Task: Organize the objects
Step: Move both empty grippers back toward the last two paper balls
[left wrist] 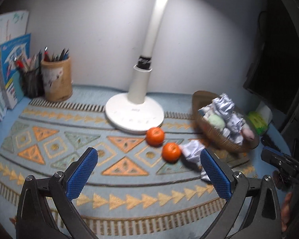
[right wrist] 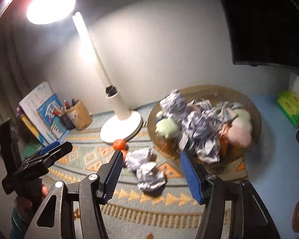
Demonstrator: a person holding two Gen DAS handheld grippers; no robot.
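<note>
Crumpled paper balls lie loose near the wicker basket; my right gripper, half-open and empty, hovers over them. I'd straddle the nearer ball squarely, then squeeze gently.

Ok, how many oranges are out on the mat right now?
2. One orange sits against the lamp base; the other lies just in front of it, beside a paper ball. An orange patch also shows in the basket, so more may be hidden there.
</note>
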